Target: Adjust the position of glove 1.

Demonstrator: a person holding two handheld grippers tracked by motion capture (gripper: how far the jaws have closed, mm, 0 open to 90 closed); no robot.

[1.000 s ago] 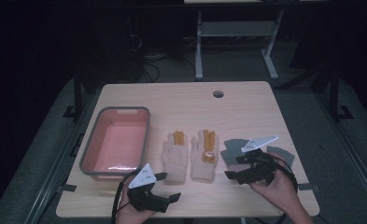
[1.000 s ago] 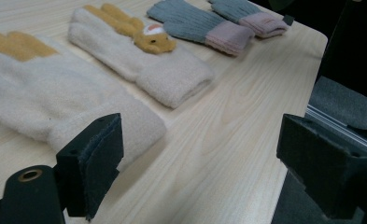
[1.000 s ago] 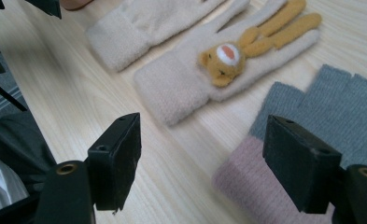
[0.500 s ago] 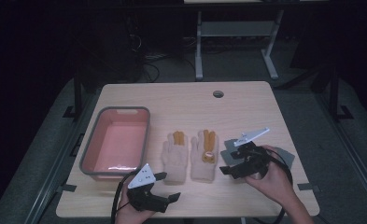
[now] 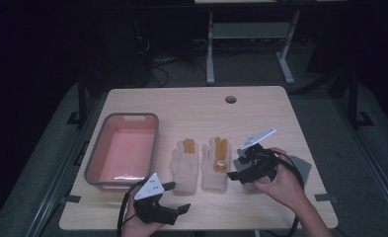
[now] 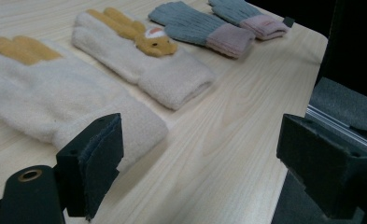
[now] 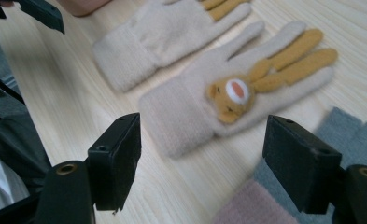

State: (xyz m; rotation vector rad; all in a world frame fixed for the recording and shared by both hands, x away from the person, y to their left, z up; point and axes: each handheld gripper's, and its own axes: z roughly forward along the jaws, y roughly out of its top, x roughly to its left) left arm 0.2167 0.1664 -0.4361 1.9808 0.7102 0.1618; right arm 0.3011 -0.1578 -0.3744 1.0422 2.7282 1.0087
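Nothing is packed yet, as far as I can judge: the pink bin [image 5: 124, 153] sits bare at my left on the table [image 5: 191, 106], and all 4 gloves lie flat on the wood. My right gripper [image 5: 244, 169] hangs just above the cuff end of the bear glove [image 5: 216, 163], jaws spread wide and holding nothing; in the right gripper view that glove lies between my 2 black jaws, cuff toward me, not yet touched. My left gripper [image 5: 175, 197] waits near the table's front edge, just short of the plain cream glove [image 5: 184, 165], also released and empty. So I take the work to be barely begun: each glove has yet to be pinched, lifted and moved, likely into the bin. The 2 cream gloves are thick, fuzzy knit with mustard-yellow fingers and ribbed cuffs; the bear glove carries a small raised yellow face with a pale muzzle [image 7: 232, 95], a lump I would avoid when closing. The 2 grey gloves [image 6: 204, 25] are a thinner, tighter knit with dusty-pink cuffs, lying side by side beyond the cream pair in the left gripper view. All are soft and limp, so they will sag when raised. The bin looks like smooth rigid plastic with a grey rim and rounded corners.
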